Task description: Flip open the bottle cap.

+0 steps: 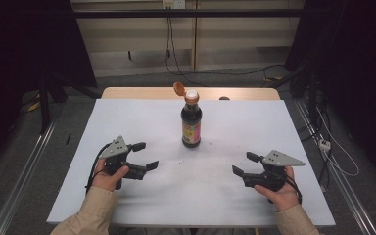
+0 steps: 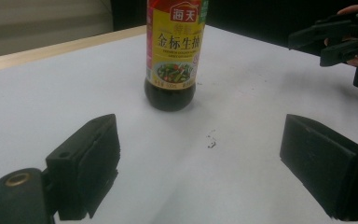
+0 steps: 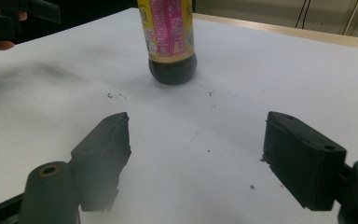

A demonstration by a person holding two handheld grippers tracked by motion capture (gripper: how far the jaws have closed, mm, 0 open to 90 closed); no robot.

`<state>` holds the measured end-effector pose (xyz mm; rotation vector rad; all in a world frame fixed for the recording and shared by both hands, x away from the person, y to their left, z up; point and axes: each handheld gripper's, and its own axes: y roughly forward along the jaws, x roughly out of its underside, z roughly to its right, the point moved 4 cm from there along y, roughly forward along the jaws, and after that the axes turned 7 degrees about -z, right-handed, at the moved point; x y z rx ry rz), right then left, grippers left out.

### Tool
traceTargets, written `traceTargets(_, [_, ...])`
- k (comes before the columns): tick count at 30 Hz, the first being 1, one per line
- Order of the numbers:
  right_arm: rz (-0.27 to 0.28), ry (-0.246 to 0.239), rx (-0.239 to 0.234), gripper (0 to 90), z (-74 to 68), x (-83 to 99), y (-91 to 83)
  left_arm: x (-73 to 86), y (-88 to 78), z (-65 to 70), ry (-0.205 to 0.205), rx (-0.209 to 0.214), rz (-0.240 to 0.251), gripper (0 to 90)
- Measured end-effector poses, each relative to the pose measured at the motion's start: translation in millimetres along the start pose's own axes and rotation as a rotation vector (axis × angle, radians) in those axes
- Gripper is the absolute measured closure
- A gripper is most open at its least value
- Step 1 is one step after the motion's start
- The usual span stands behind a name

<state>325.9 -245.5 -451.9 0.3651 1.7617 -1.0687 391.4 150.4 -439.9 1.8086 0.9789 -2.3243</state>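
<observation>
Tall dark glass sauce bottle (image 1: 191, 123) with yellow and pink label standing upright near the middle of the white table sheet (image 1: 142, 196), toward 12 o'clock from both hands. Small brown flip cap (image 1: 178, 88) tipped back at 11 o'clock of the neck, so the white spout is bare, likely ready for closing or pouring. Left gripper (image 1: 147, 155) at 8 o'clock of the bottle, jaws apart, nothing between. Right gripper (image 1: 244, 163) at 4 o'clock, jaws apart too, empty. Both aimed inward, probably to come at the bottle from 2 sides.
</observation>
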Motion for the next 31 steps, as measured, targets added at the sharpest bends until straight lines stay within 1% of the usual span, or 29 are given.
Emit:
traceTargets(1, [0.001,0.006,0.001,22.7,0.1,0.9,-1.2,1.4,-2.2,0.0,-0.002,0.0,-0.001,11.6])
traceTargets(2, [-0.001,0.005,0.004,22.7,0.7,2.0,-2.4,3.3,-5.1,-0.9,0.005,-0.006,-0.007,11.6])
traceTargets(5, [-0.001,0.012,0.004,22.7,1.1,4.5,-4.9,7.9,-10.7,-1.9,0.001,-0.015,-0.015,11.6])
traceTargets(10, [-0.011,-0.003,0.016,22.9,1.8,8.1,-7.5,15.1,-22.3,-4.7,0.002,-0.043,-0.021,11.7])
traceTargets(15, [-0.019,-0.008,0.019,23.0,2.4,11.0,-8.3,19.6,-31.7,-7.7,-0.002,-0.064,-0.014,11.8])
traceTargets(20, [-0.02,-0.007,0.028,22.9,3.2,11.0,-8.1,24.6,-33.6,-7.9,0.0,-0.073,-0.029,11.8])
traceTargets(21, [-0.021,-0.007,0.029,22.9,3.2,11.3,-8.0,25.0,-34.3,-8.9,0.021,-0.08,-0.036,11.7])
traceTargets(23, [-0.025,-0.008,0.028,22.8,3.3,11.9,-7.9,25.5,-34.3,-7.7,0.001,-0.073,-0.029,11.8])
traceTargets(24, [-0.025,-0.005,0.029,22.8,3.2,11.9,-7.6,25.6,-34.7,-8.2,0.009,-0.077,-0.029,11.8])
traceTargets(31, [-0.034,-0.013,0.036,22.7,3.5,12.3,-6.4,25.8,-33.3,-7.8,0.003,-0.076,-0.032,11.8])
